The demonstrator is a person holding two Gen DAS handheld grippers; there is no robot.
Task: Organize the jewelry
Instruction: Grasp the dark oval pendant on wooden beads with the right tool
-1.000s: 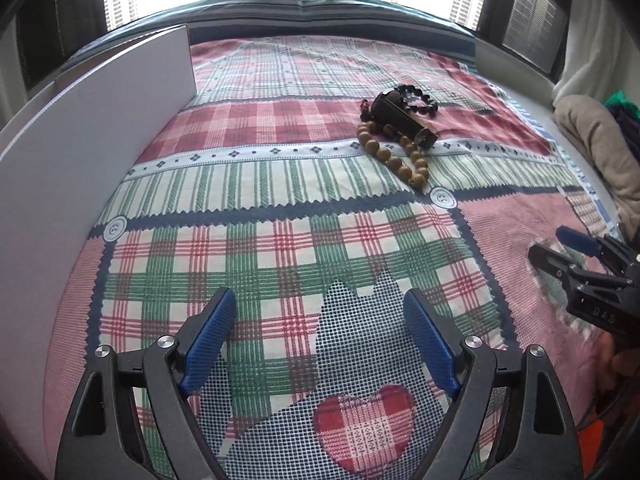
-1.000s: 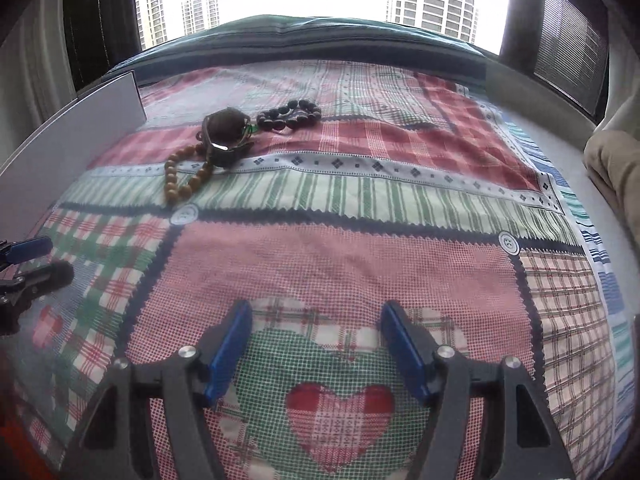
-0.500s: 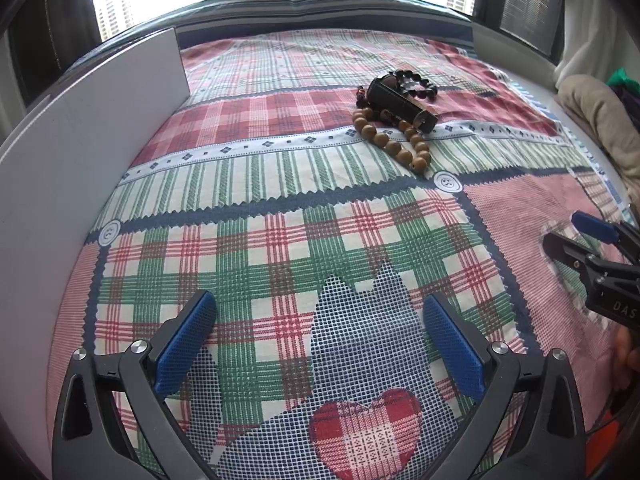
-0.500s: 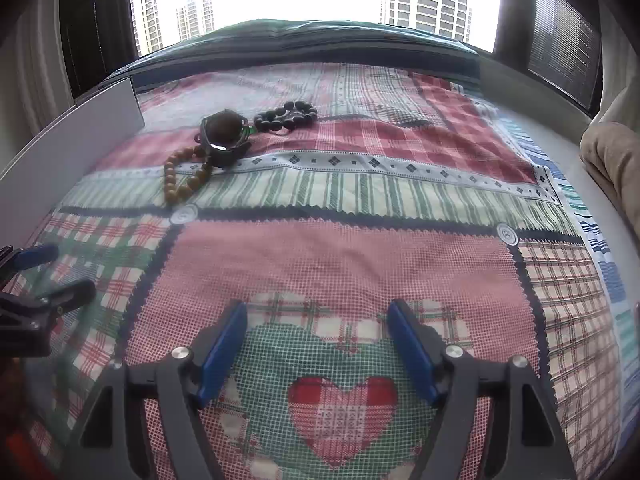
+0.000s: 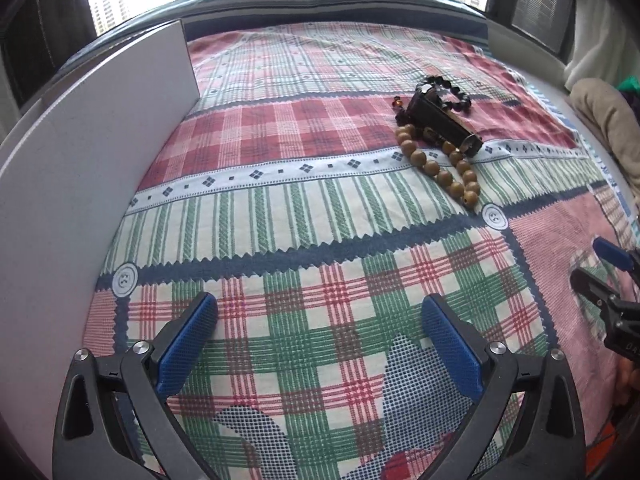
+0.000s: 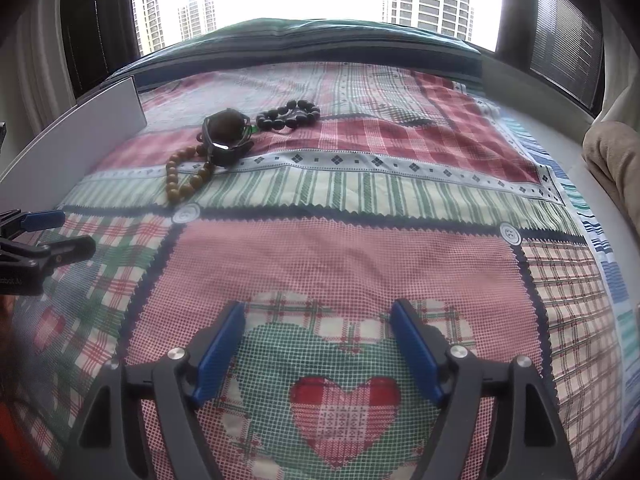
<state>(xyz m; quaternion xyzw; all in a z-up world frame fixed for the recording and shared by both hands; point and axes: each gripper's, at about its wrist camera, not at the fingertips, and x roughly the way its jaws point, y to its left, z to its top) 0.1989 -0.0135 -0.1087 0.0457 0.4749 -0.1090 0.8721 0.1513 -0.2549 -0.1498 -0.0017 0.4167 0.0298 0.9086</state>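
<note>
Right now you have a patchwork bedspread [image 5: 280, 208] stretched over the bed, soft and springy, so anything you press into it will sink. A white board [image 5: 92, 152] stands along its edge at nine o'clock in the left wrist view. All the jewelry sits in one small heap at about one o'clock there, eleven o'clock in the right wrist view, well apart from both tools.

Largest in the heap is the dark cylindrical case [image 5: 442, 124]: stiff, smooth, likely to roll; take it across its middle. The tan wooden bead bracelet [image 5: 440, 172] lies partly under it, light and floppy; pinch one bead on the free loop nearest you. The dark bead bracelet [image 6: 290, 114] behind touches the case; same treatment.

Your left hand-held gripper [image 5: 320, 340] is spread wide and empty. Your right hand-held gripper [image 6: 318, 348] has just been opening, nothing between its jaws.
</note>
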